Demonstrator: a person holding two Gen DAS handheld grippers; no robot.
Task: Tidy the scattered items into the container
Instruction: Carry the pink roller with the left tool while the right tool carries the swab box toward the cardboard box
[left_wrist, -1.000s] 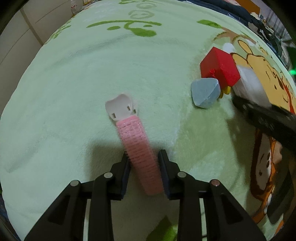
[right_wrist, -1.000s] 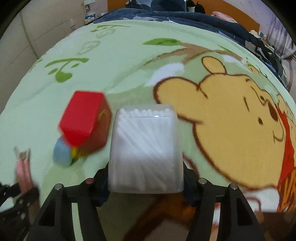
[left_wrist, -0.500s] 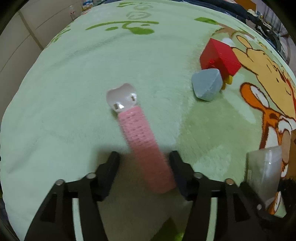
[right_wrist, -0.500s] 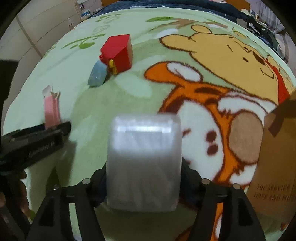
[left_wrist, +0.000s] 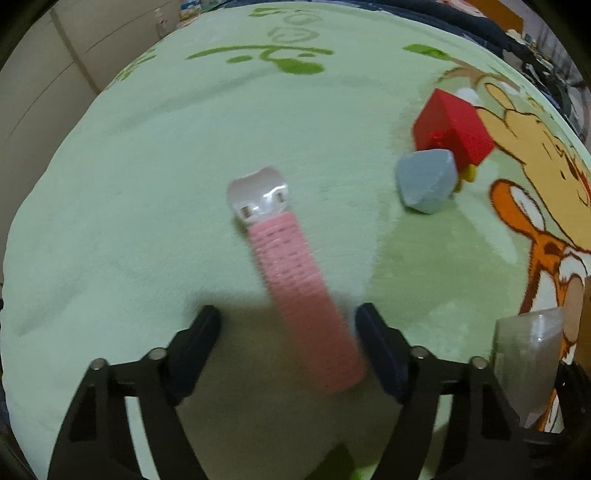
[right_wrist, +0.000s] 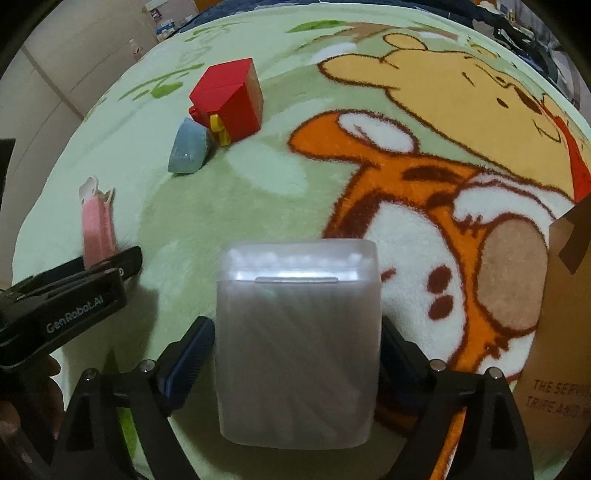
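1. The left tongs stand about half open. The pink hair roller lies between the pads with a clear gap on the left side and its lower end close to the right pad; I judge it released, not gripped.
2. The right tongs have just been opening. The clear box of cotton swabs sits between the jaws, which stand wide; whether the pads still press on its sides I cannot tell.
3. The cardboard box, likely the container, shows at the right edge, near the swab box.
4. A red block and a pale blue stone lie touching on the blanket, well apart from the cardboard box.
5. The step in hand looks like regrasping or repositioning both items.
6. Next, each needs a firm grip and a carry over to the cardboard box.
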